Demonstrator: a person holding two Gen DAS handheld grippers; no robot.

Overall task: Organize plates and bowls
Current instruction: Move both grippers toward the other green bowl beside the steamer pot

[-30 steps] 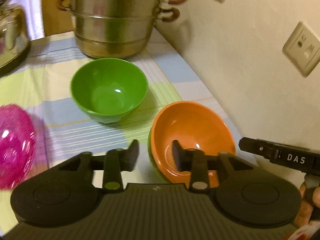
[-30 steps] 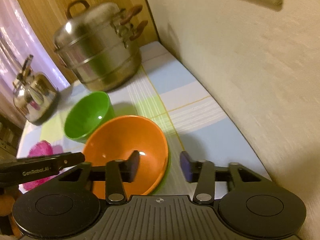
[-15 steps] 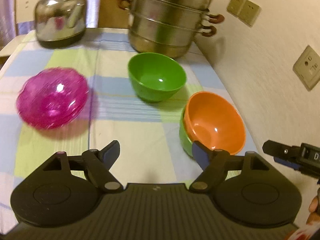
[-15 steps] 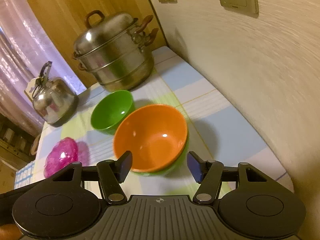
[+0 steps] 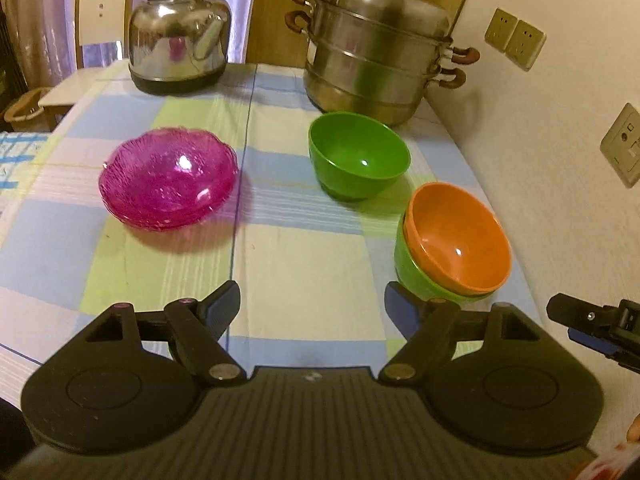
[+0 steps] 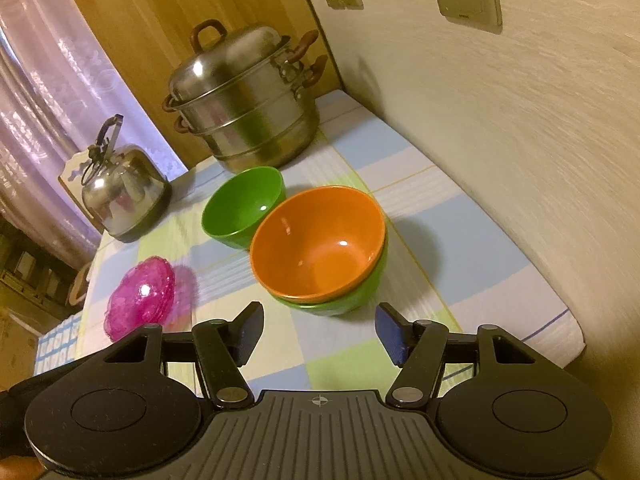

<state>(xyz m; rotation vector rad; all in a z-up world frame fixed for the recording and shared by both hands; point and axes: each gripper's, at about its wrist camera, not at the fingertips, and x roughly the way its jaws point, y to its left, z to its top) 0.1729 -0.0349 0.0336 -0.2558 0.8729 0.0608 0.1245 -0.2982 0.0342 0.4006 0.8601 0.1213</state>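
While the orange bowl [image 5: 460, 240] is sitting inside a green bowl [image 5: 416, 276], both claws are hanging over the table with nothing in them. The left claw [image 5: 312, 304] is standing wide open, and only the checked cloth [image 5: 304, 272] is showing between its blue pads [image 5: 224, 304]. The right claw [image 6: 318, 328] is open too, with its pads apart and no bowl between them. From the left camera, one tip of the right claw is poking in at the right edge.

The orange bowl is the thing to look from. It is tipping a little in the green bowl under it, so the green rim is peeking out on one side. This pair is sitting close to the wall [image 6: 520, 140]. Just behind the orange bowl, a second green bowl [image 5: 358, 160] is standing alone and upright, near it but not touching. Farther behind the orange bowl, a big steel pot [image 5: 376, 48] with its lid on is standing at the back. Well off to the orange bowl's left, pink glass dishes [image 5: 168, 178] are lying in a small pile. Far behind and left of the orange bowl, a shiny kettle [image 5: 180, 44] is sitting at the table's back edge. A white chair [image 5: 102, 12] is standing behind the kettle.
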